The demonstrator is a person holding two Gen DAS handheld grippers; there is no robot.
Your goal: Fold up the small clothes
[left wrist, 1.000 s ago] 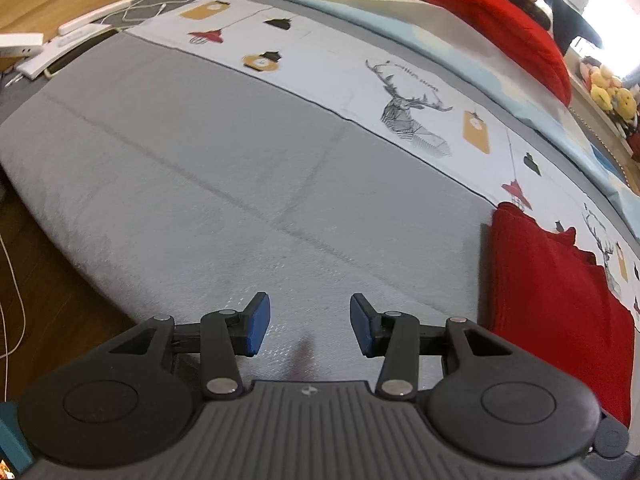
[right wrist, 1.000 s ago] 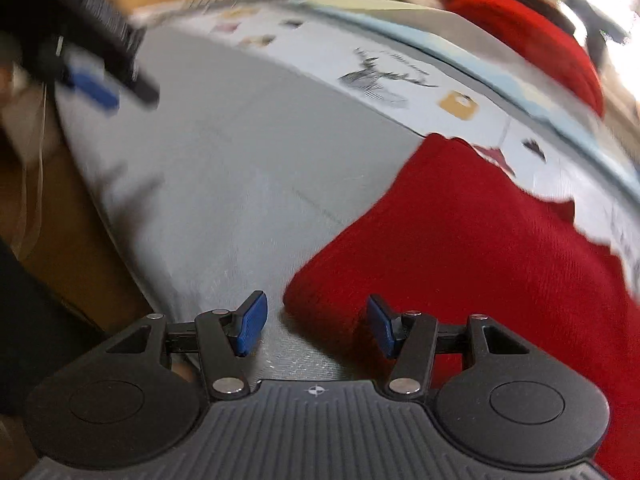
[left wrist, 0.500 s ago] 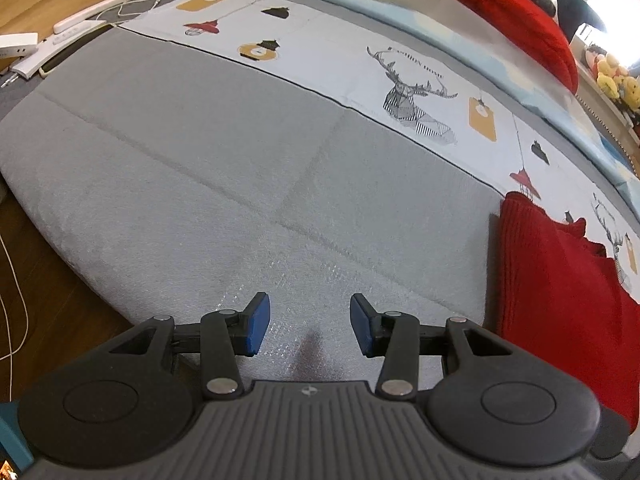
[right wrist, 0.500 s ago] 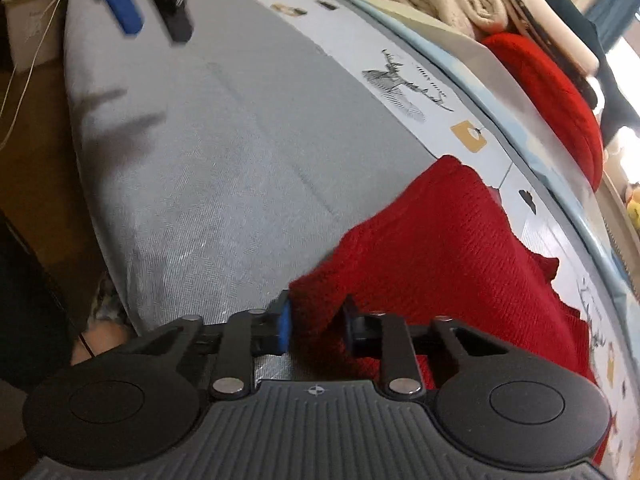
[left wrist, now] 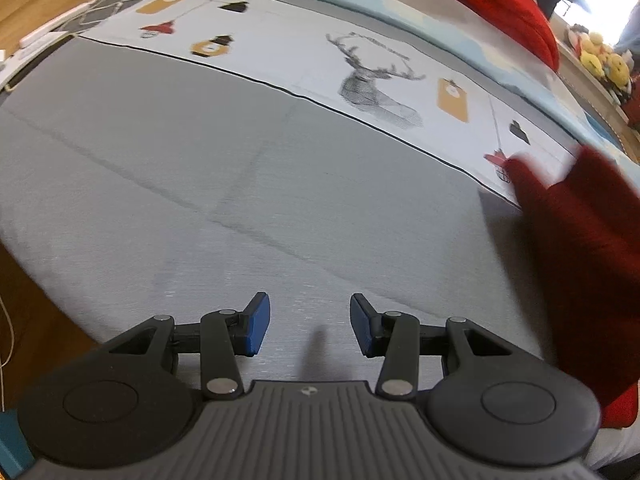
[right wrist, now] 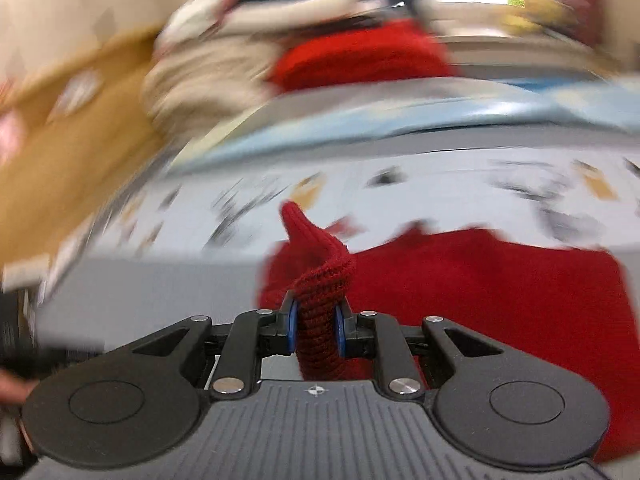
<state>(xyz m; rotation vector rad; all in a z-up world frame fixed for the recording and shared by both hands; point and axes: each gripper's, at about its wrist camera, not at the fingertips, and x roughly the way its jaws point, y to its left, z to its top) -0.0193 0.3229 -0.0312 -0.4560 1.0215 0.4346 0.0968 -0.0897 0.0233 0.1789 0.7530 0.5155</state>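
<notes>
A red knitted garment (right wrist: 500, 280) lies on the grey bed cover (right wrist: 160, 288). My right gripper (right wrist: 316, 328) is shut on a bunched corner of it, and the pinched knit rises in a peak above the jaws. In the left wrist view the same garment (left wrist: 580, 248) shows blurred at the right edge, partly lifted off the cover. My left gripper (left wrist: 308, 324) is open and empty over the bare grey cover (left wrist: 240, 168), well to the left of the garment.
A white sheet with deer and lantern prints (left wrist: 376, 80) runs along the far side of the cover. A red pillow (left wrist: 492, 4) and folded cream blankets (right wrist: 208, 72) lie beyond it. Wooden floor and cables (left wrist: 24, 320) are at the left.
My right gripper closed on the garment's near corner and lifted it, swinging fast so its view is blurred. My left gripper stayed open and drifted slightly forward.
</notes>
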